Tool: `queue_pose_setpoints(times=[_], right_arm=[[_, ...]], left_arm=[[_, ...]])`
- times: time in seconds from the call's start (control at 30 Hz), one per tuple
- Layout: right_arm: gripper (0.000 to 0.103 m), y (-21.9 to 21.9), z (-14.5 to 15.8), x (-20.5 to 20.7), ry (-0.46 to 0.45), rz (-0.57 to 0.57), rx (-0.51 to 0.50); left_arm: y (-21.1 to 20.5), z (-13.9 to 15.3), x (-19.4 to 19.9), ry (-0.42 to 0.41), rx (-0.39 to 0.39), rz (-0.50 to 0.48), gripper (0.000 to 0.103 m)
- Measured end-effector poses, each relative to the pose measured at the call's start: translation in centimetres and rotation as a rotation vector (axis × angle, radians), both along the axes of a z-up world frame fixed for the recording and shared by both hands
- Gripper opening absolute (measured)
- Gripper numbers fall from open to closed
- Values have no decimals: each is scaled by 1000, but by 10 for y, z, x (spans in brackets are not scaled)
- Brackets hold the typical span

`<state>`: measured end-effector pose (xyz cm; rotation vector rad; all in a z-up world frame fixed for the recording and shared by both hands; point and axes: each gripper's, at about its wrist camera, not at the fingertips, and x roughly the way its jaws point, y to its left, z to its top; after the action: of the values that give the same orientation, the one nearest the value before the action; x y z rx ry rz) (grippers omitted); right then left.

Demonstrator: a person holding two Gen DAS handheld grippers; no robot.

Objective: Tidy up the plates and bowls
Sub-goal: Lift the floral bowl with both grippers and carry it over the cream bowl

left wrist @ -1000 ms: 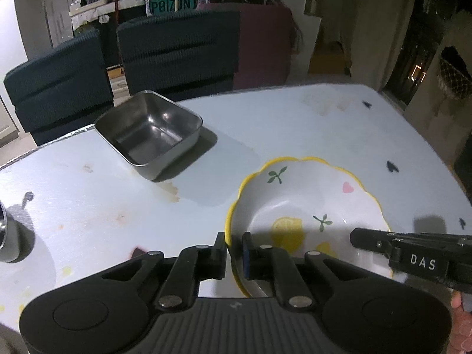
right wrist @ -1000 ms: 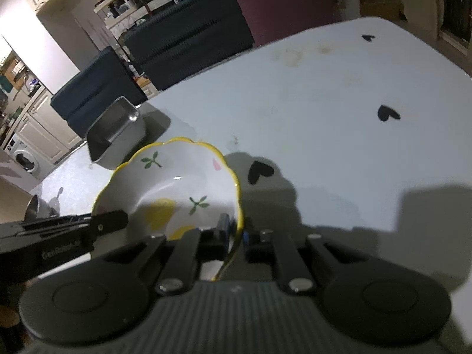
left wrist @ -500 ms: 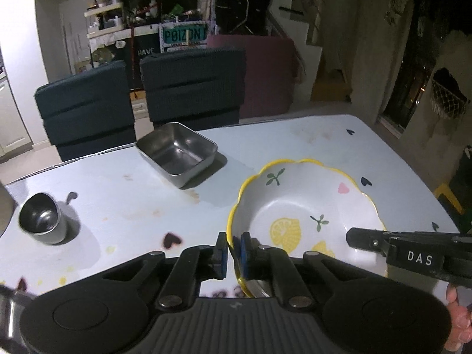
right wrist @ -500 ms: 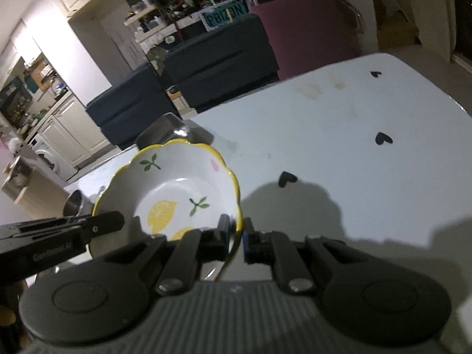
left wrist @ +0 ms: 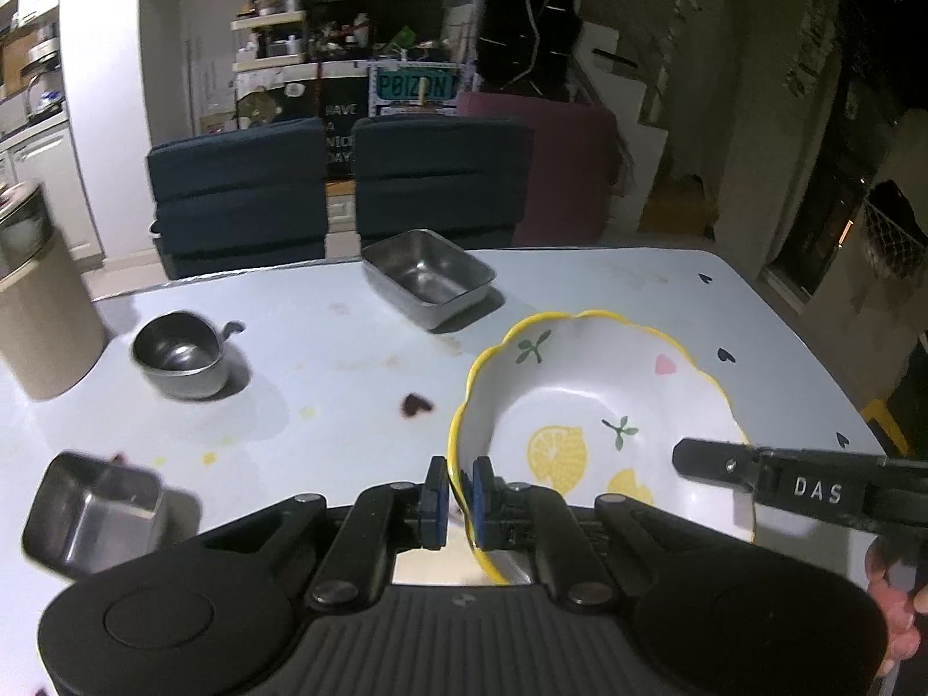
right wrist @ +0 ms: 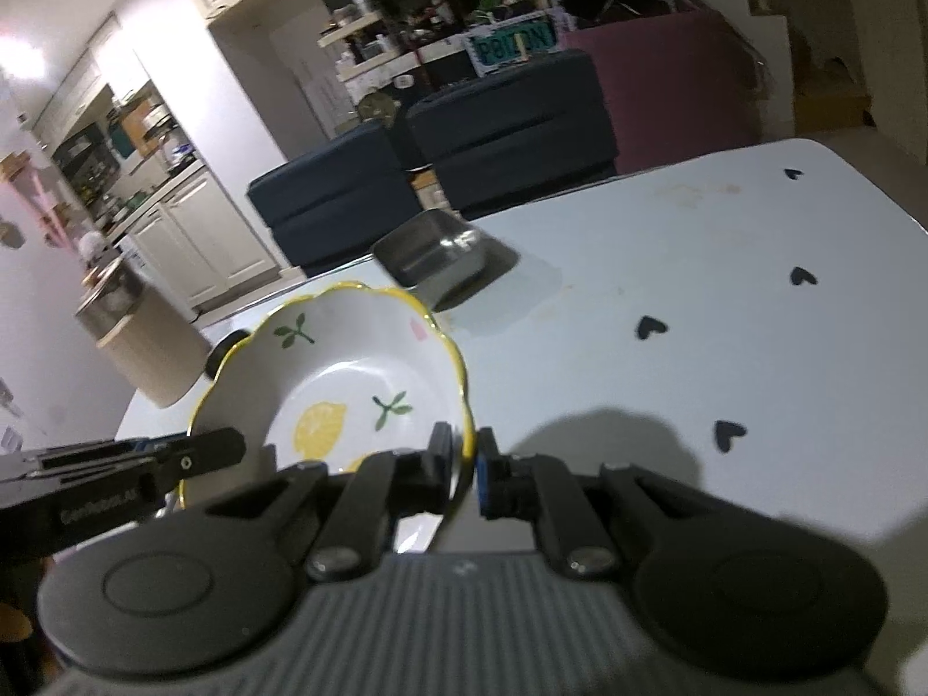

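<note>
Hand-held grippers clamping lemon bowl

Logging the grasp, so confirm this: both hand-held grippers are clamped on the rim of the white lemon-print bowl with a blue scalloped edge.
Not quite: the white lemon-print bowl has a yellow scalloped edge, not blue, as the left wrist view shows. The rest holds: the left hand-held gripper and right hand-held gripper are both clamped on its rim.

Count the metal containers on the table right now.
3: a rectangular steel tray at the far edge near the chairs, a round steel cup at left, and a small square steel tin near left. Others may be hidden.
</note>
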<state>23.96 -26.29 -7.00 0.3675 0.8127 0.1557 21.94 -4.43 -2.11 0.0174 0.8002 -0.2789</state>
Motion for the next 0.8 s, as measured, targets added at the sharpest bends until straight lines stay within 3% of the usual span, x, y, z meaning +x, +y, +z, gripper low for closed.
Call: queue_pose_setpoints(times=[0.4,0.67,0.8], right_arm=[[10,52,-4,-15,-12,102,-29],[11,71,-7,-8,-21,170,-39],[11,76,-7,-7,-24,180,-41]], left_arm=[[55,-13,-40,-29,-11,87,8],[78,-16,-47,-79,-39,133,8],[84,-18,-44,-63,-48,149,8]])
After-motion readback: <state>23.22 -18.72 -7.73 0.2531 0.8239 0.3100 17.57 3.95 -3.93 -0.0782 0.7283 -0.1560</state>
